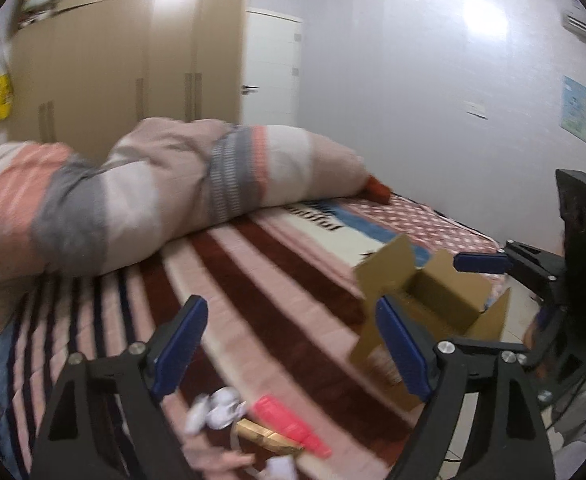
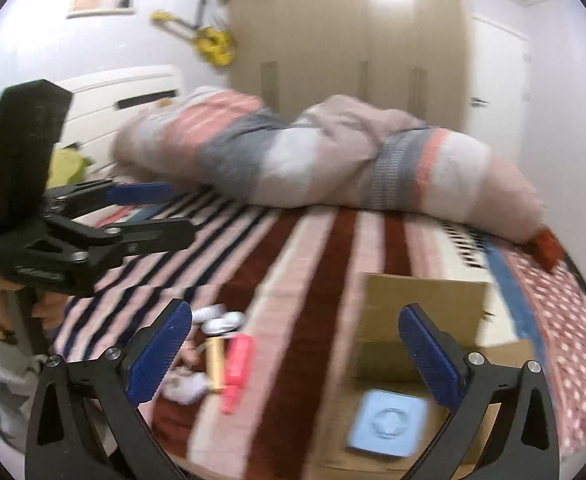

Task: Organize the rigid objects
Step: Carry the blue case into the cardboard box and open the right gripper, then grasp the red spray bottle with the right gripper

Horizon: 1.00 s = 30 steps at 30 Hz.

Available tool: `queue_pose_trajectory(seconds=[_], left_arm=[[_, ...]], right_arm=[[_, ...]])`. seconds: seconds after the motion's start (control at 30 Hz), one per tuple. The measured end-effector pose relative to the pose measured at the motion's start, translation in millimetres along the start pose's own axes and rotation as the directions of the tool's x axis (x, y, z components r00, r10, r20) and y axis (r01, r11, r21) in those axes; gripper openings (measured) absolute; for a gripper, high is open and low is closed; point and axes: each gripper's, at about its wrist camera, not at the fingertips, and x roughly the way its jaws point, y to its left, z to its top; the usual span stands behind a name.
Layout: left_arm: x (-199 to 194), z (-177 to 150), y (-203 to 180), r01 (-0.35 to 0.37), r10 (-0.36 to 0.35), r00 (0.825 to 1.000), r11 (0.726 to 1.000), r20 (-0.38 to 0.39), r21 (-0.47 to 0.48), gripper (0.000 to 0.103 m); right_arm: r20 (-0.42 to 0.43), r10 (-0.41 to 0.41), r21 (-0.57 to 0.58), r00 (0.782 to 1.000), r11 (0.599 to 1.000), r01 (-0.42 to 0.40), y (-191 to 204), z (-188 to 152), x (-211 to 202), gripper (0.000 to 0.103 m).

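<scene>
My left gripper [image 1: 293, 346] stands open above the striped bed cover [image 1: 277, 280] with nothing between its blue pads. Below it lie a pink plastic piece [image 1: 289, 426], a wooden block [image 1: 267, 436] and white crumpled items [image 1: 221, 404]. An open cardboard box [image 1: 437, 300] stands to its right on the bed's edge. My right gripper [image 2: 295, 354] is open too, hanging over the box [image 2: 425, 308], where a light blue square object [image 2: 387, 426] lies flat inside. The pink piece [image 2: 237, 368] and wooden block [image 2: 215, 364] show left of it. The left gripper [image 2: 165, 214] appears at the left.
A rolled striped duvet [image 1: 153, 192] lies across the far side of the bed. A tall wardrobe [image 2: 345, 52] and a white door [image 1: 271, 68] stand behind it. A white headboard [image 2: 105, 100] is at the left. A small red object [image 2: 547, 250] sits by the duvet's end.
</scene>
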Motion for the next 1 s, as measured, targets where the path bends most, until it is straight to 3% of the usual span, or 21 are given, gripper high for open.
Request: queue_pose_trajectory(seconds=[0.2, 0.3, 0.37, 0.4, 0.47, 0.5, 0.53, 0.6, 0.73, 0.8, 0.87, 1.0], left_arm=[[-14, -45, 54, -0.11, 0.109, 0.994, 0.992, -0.02, -0.061, 0.087], [-11, -70, 81, -0.122, 0.117, 0.992, 0.988, -0.046, -0.099, 0.087], [-5, -82, 92, -0.106, 0.099, 0.993, 0.986, -0.06, -0.128, 0.087], [-2, -88, 97, -0.099, 0.09, 0.994, 0.985, -0.065, -0.142, 0.087], [4, -99, 106, -0.089, 0.078, 0.994, 0.982, -0.075, -0.164, 0.087], [7, -103, 111, -0.084, 0.071, 0.994, 0.982, -0.077, -0.17, 0.087], [11, -108, 113, -0.078, 0.065, 0.995, 0.982, -0.079, -0.173, 0.087], [15, -113, 113, -0.066, 0.052, 0.995, 0.982, -0.082, -0.177, 0.087], [25, -119, 116, -0.037, 0.022, 0.996, 0.983, -0.085, -0.177, 0.087], [29, -120, 116, -0.031, 0.017, 0.996, 0.985, -0.084, -0.168, 0.087], [31, -120, 116, -0.018, 0.004, 0.996, 0.986, -0.084, -0.168, 0.087], [39, -121, 114, 0.01, -0.028, 0.995, 0.984, -0.096, -0.179, 0.087]], right_arm=[[-0.054, 0.105, -0.055, 0.993, 0.993, -0.108, 53, -11, 43, 0.1], [-0.179, 0.092, -0.033, 0.979, 0.994, -0.1, 65, -28, 85, 0.078], [-0.264, 0.089, -0.001, 0.96, 0.996, -0.093, 62, -41, 113, 0.071], [-0.326, 0.086, 0.024, 0.941, 0.996, -0.083, 59, -51, 132, 0.069], [-0.424, 0.087, 0.072, 0.901, 0.995, -0.062, 49, -69, 160, 0.051], [-0.479, 0.1, 0.104, 0.872, 0.993, -0.057, 43, -79, 178, 0.047], [-0.5, 0.101, 0.118, 0.86, 0.992, -0.048, 40, -85, 186, 0.041], [-0.531, 0.088, 0.14, 0.843, 0.99, -0.015, 31, -93, 202, 0.04], [-0.554, 0.089, 0.144, 0.828, 0.989, -0.01, 27, -93, 216, 0.04], [-0.584, 0.079, 0.143, 0.808, 0.99, 0.007, 24, -94, 226, 0.04], [-0.585, 0.07, 0.143, 0.808, 0.99, 0.018, 22, -94, 233, 0.028], [-0.551, 0.045, 0.114, 0.833, 0.993, 0.022, 21, -90, 231, 0.027]])
